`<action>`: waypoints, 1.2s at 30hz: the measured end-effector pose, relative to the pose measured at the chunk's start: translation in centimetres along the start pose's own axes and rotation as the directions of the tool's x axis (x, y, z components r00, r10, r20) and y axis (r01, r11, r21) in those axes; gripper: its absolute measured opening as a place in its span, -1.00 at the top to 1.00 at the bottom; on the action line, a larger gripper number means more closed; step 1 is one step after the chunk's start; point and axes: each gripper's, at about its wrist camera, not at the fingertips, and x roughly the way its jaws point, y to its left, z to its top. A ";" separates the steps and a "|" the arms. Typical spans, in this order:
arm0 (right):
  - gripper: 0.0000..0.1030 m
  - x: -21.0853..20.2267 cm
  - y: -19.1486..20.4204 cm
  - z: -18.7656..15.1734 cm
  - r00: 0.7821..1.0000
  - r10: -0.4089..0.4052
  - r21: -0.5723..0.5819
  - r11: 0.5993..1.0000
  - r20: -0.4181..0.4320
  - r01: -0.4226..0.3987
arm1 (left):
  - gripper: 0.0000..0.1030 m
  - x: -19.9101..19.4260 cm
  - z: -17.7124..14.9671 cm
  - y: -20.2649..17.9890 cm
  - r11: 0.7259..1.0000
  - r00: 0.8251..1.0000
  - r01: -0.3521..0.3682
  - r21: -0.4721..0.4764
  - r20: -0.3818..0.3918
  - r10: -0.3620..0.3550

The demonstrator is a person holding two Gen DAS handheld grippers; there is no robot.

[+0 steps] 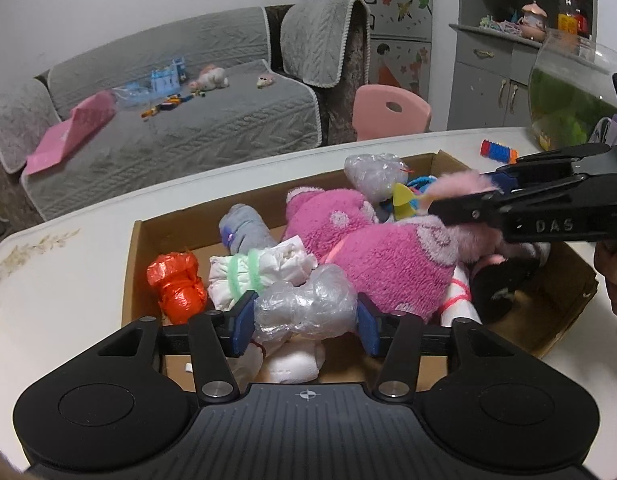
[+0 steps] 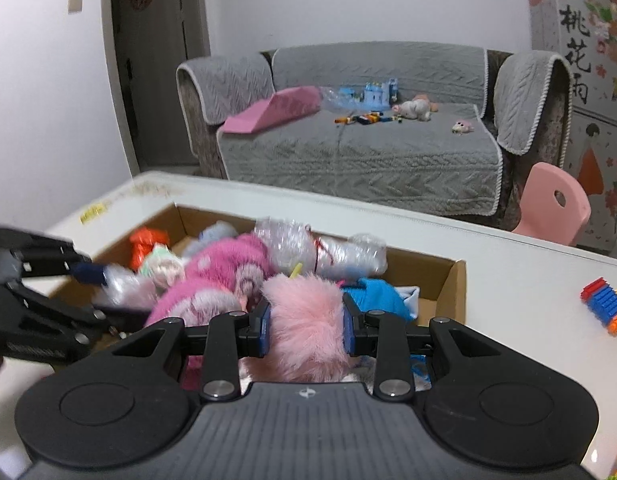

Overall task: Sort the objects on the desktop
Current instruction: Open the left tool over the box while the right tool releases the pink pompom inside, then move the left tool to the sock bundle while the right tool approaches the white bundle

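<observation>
An open cardboard box [image 1: 136, 248] on the white table holds a pink plush toy [image 1: 368, 248], an orange plastic bundle [image 1: 176, 280], a white cloth roll tied with green [image 1: 252, 272] and wrapped bundles. My left gripper [image 1: 304, 326] is low over the box's near side. Its blue pads touch both sides of a clear bubble-wrap bundle [image 1: 304, 308], which rests on the pile. In the right wrist view my right gripper [image 2: 307, 320] is shut on a pink fluffy pompom [image 2: 308, 320] above the box [image 2: 456, 280]. From the left it shows as the black right gripper [image 1: 468, 192] over the plush.
A striped toy brick block [image 2: 604, 306] lies on the table to the right of the box. A glass fish bowl [image 1: 568, 92] stands at the far right corner. A pink chair [image 2: 552, 204] and a grey sofa [image 2: 348, 152] with toys lie beyond the table.
</observation>
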 end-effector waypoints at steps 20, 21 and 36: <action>-0.55 -15.2 4.3 -5.7 0.979 0.106 -0.095 0.991 0.174 -0.090 | -0.99 -14.6 -7.8 -2.2 0.999 0.986 0.026 -0.027 0.165 -0.021; -0.55 -15.5 4.8 -6.5 0.979 0.123 -0.101 0.989 0.163 -0.107 | -0.99 -15.0 -8.5 -2.9 0.999 0.987 0.042 -0.018 0.156 -0.038; -0.55 -14.1 6.9 -11.5 0.981 0.192 -0.129 0.974 0.029 -0.187 | -0.99 -11.2 -12.3 -8.7 0.992 0.995 0.096 0.087 0.009 -0.098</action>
